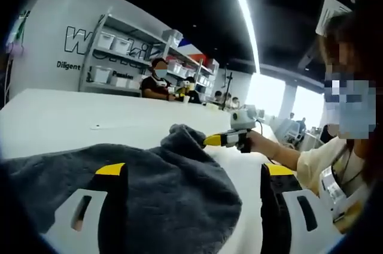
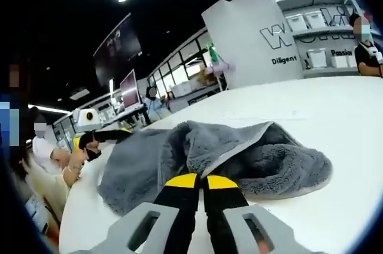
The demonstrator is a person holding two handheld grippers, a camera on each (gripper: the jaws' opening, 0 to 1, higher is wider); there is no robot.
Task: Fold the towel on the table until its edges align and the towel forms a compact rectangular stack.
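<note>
A grey fluffy towel lies bunched on the white table. In the left gripper view my left gripper stands open, jaws wide apart, with the towel spread between them and against the left jaw. My right gripper comes in from the right in a person's hand, its yellow tip at a raised corner of the towel. In the right gripper view the right gripper is shut on the near folded edge of the towel. The left gripper sits at the towel's far left side.
The table stretches wide beyond the towel. Shelves with white bins stand against the back wall, and people sit at the table's far end. The person holding the grippers is close on the right.
</note>
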